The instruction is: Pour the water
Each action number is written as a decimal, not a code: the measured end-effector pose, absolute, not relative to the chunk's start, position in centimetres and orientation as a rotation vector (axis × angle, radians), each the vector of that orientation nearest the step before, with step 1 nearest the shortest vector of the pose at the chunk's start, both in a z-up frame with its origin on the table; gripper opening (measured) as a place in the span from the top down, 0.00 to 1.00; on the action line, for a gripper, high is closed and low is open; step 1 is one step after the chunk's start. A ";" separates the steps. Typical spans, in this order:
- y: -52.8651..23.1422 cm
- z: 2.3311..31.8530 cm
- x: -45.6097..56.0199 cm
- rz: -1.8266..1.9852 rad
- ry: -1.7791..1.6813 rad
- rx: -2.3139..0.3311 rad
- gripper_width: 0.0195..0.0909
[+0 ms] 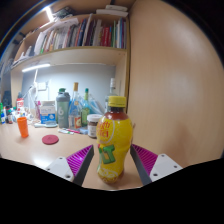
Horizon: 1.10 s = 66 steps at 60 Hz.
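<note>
gripper [113, 168] view only: your two fingers are spread apart, pink pads [80, 160] on either side of the yellow bottle [113, 140]. bottle stands between them on the desk [30, 150], upright, long axis vertical, yellow cap [116, 101] on top. pads look close to the bottle's sides, maybe touching, but can't confirm both press on it since the bottle rests on the desk by itself. so call it unclamped, bottle centred between the fingers.

relation that matters: bottle is dead ahead and already inside the gap, so no sideways shift needed; judgement is you just close on the lower body, then lift. cap looks on, which would block pouring.

beyond the fingers: an orange cup [22, 126] well apart, to the left on the desk, likely the target but can't be sure. red lid [50, 140] flat on the desk nearer in. more bottles [70, 105] and a jar [94, 124] behind. bookshelf [75, 38] above.
</note>
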State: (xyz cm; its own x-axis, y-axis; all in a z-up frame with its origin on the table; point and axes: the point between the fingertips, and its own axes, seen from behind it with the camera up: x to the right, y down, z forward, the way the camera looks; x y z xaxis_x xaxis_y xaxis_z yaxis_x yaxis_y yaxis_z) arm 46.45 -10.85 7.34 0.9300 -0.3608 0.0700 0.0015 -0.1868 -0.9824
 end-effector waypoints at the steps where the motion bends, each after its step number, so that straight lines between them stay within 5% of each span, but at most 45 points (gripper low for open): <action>1: -10.5 7.4 46.6 -0.330 0.274 -1.734 0.13; 12: -6.9 6.7 47.7 -0.286 0.271 -1.755 0.16; 16: -6.3 6.1 48.1 -0.282 0.285 -1.772 0.48; 42: -5.8 7.5 46.3 -0.328 0.322 -1.680 0.69; 48: -4.5 10.8 44.0 -0.375 0.243 -1.660 0.69; 59: 1.8 21.3 36.8 -0.727 -0.142 -1.557 0.69; 66: 7.4 24.2 30.1 -0.992 -0.456 -1.482 0.69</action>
